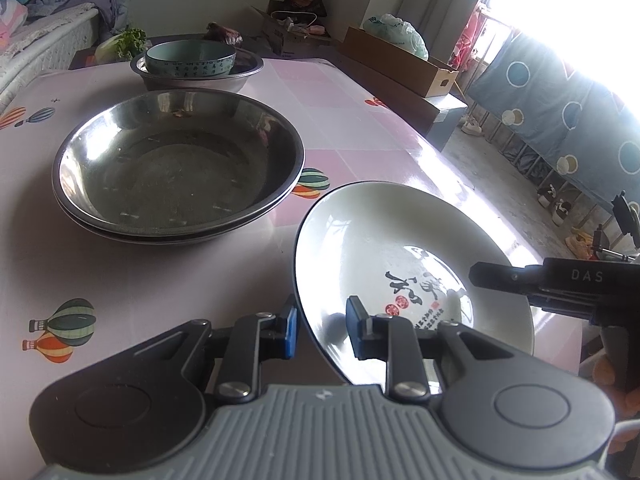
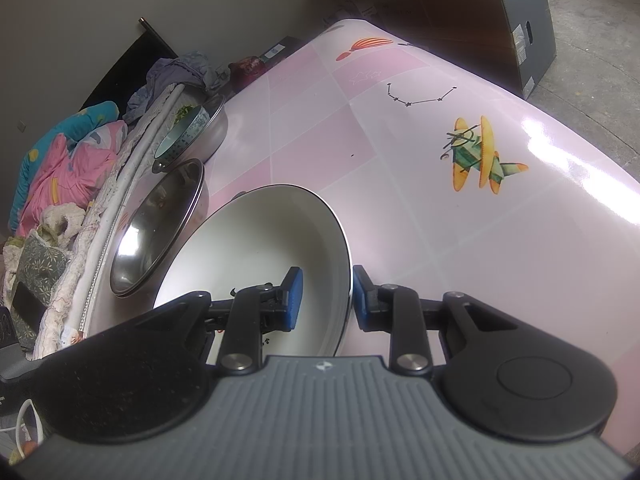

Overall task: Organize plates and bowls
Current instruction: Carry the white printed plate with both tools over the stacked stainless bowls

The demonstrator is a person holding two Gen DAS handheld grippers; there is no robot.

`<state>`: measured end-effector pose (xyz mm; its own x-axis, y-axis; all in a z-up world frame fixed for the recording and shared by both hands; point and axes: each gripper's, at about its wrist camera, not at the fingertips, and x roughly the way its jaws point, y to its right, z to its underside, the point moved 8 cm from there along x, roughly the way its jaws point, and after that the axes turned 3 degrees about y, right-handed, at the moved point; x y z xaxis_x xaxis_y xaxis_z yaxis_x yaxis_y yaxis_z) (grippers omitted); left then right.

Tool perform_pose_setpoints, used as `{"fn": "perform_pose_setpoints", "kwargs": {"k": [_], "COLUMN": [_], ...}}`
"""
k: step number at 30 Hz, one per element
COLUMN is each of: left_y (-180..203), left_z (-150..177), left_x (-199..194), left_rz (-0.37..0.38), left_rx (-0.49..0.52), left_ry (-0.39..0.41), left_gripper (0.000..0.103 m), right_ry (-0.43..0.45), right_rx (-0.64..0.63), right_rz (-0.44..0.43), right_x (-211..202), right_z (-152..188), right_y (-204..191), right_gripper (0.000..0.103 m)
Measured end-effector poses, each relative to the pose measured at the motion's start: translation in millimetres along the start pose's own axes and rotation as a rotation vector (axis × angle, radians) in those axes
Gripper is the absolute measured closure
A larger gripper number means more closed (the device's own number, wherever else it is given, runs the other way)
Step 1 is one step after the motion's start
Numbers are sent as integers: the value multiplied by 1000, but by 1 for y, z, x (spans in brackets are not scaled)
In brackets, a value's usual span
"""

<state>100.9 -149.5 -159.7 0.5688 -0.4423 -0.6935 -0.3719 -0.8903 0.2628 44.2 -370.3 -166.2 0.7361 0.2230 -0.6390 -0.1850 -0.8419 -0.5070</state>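
The white plate was held over the near right of the table, its rim pinched from opposite sides: the left gripper was clamped on its near-left edge, the right gripper on its right edge. The stacked steel basins lay to the far left of the plate, just beside it, so a leftward carry was judged likely.

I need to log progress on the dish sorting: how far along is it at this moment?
Done, by the look of it: the teal bowl sits inside a far steel basin, and two steel basins are nested. In hand: the left gripper and right gripper each clamp the white plate's rim. Left: setting that plate down; no plate stack is visible yet.
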Motion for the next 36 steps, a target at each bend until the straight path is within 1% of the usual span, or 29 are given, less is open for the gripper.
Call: {"fn": "perform_pose_setpoints", "kwargs": {"k": [11,13,25,27,30,31,36], "left_y": [2,3,4,3,1,1,2], "left_z": [-2,-1,1,-1,-3,-3,-6], "left_x": [1,0,-3,-3,-1,0,4], "left_rz": [-3,-9,2,-3,-36,-40,-42], "left_rx": [-1,10,11,14,41,47,65], "left_ry": [9,13,-4,1,4,0,2], "left_gripper": [78,76,76,76,76,73,73], "right_ry": [-2,-4,-5,-2,14,16,5], "right_rx": [-6,-14,-31,-29,-51,-54,-60], "right_rz": [1,3,7,12,45,51,67], "right_x": [0,0,8,7,0,-3,-11], "right_z": [0,-1,-10,-9,-8,-7,2], "right_y": [0,-1,-3,-3,-2,-1,3], "right_gripper": [77,76,76,76,76,76,77]}}
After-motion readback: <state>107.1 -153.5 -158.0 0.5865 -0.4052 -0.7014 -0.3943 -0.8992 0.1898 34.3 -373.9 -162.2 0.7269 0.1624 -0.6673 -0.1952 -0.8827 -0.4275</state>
